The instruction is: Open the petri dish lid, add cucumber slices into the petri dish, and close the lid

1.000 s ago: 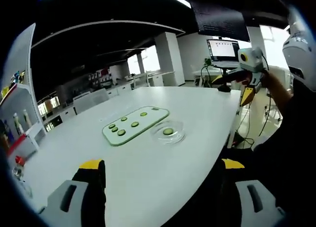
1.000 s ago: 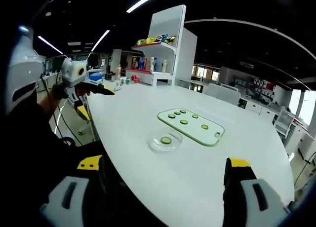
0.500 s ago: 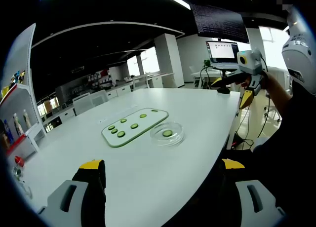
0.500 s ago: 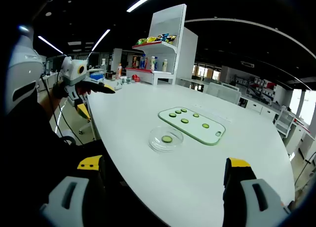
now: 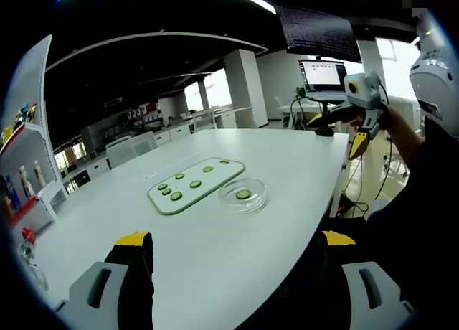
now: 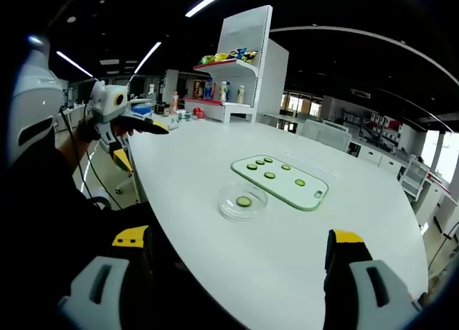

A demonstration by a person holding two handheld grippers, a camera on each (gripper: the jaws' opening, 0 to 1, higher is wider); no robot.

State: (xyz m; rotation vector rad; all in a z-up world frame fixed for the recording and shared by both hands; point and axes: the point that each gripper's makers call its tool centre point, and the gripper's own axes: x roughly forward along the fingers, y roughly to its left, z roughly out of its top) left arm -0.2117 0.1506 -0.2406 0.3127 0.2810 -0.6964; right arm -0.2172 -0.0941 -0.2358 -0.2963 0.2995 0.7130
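A clear petri dish stands on the white table with one cucumber slice inside; whether its lid is on I cannot tell. Just beyond it lies a pale green board carrying several cucumber slices. My left gripper is open, held back near the table edge, well short of the dish. My right gripper is open too, with nothing between its fingers. In the left gripper view, the right gripper hangs off the table's right side; in the right gripper view, the left gripper hangs off the left side.
A white shelf unit with bottles and packets stands past the table's far end. A laptop sits on a desk behind. The person's dark sleeve fills the near side. Bare table surface surrounds the dish and board.
Both views have shifted only slightly. The dish, board and slices lie where they were, and both grippers stay open.
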